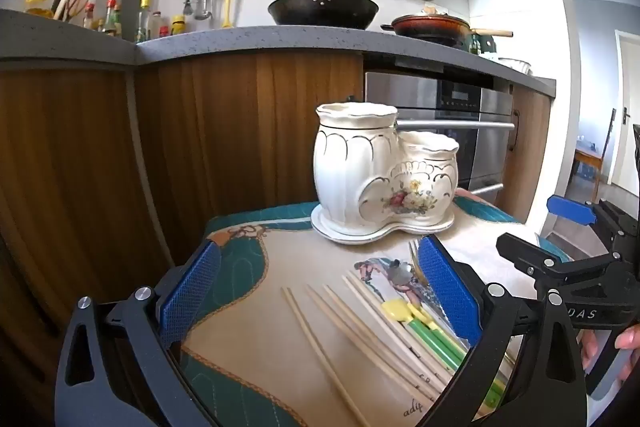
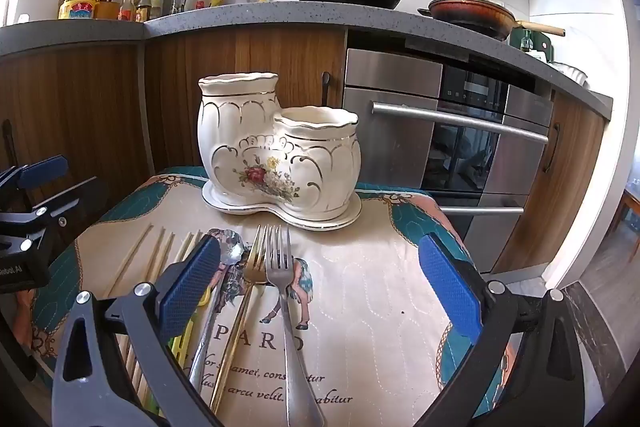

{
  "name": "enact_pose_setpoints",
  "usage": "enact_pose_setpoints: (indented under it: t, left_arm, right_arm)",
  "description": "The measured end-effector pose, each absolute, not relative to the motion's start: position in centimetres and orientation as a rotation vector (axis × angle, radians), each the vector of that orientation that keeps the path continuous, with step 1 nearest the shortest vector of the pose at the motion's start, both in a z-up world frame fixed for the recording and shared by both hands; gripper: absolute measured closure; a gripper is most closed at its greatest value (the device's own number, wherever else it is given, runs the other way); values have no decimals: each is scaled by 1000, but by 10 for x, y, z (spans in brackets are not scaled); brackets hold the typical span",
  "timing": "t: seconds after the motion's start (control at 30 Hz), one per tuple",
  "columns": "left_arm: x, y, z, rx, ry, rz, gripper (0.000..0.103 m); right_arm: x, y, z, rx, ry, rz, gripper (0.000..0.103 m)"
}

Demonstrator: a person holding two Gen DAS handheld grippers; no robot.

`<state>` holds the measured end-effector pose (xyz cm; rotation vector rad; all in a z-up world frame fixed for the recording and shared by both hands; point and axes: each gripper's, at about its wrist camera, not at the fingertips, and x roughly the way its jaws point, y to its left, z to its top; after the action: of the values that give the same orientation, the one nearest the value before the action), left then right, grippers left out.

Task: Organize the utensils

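Kitchen cabinets of brown wood filled the background in both views, under a grey speckled counter (image 1: 256, 39) carrying a black wok (image 1: 323, 10) and a red pan (image 2: 472, 11) toward the upper right. A steel oven (image 2: 444, 131) sat at right of centre. Lower down, a small table (image 2: 372, 291) wore a quilted cloth, cream in the middle with a teal border and printed lettering.

A white ceramic holder (image 2: 280, 151) with two cups, gold trim and a flower print stood on its own saucer at the far middle of the cloth, both cups looking empty.

Left wrist view showed wooden chopsticks (image 1: 340, 331) fanned across the lower centre, with green and yellow plastic pieces (image 1: 424, 331) beside them at lower right, and fingertips at the right edge holding the other tool. Right wrist view instead showed a silver fork (image 2: 284, 291), a gold fork (image 2: 250, 279) and a spoon (image 2: 230, 251) lying side by side in the lower centre, handles toward the camera.

Left gripper (image 1: 320, 295) had its jaws spread wide, holding nothing, above the chopsticks. Right gripper (image 2: 320, 287) likewise had its jaws wide apart and empty, over the forks.
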<state>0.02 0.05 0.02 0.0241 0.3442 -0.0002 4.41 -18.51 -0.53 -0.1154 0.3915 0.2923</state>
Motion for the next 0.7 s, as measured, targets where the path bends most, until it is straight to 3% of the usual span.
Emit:
enact_pose_setpoints:
  t: [0.7]
  left_arm:
    - [-2, 7, 1, 1, 340, 4, 5]
  right_arm:
    - [46, -186, -7, -117, 399, 294, 5]
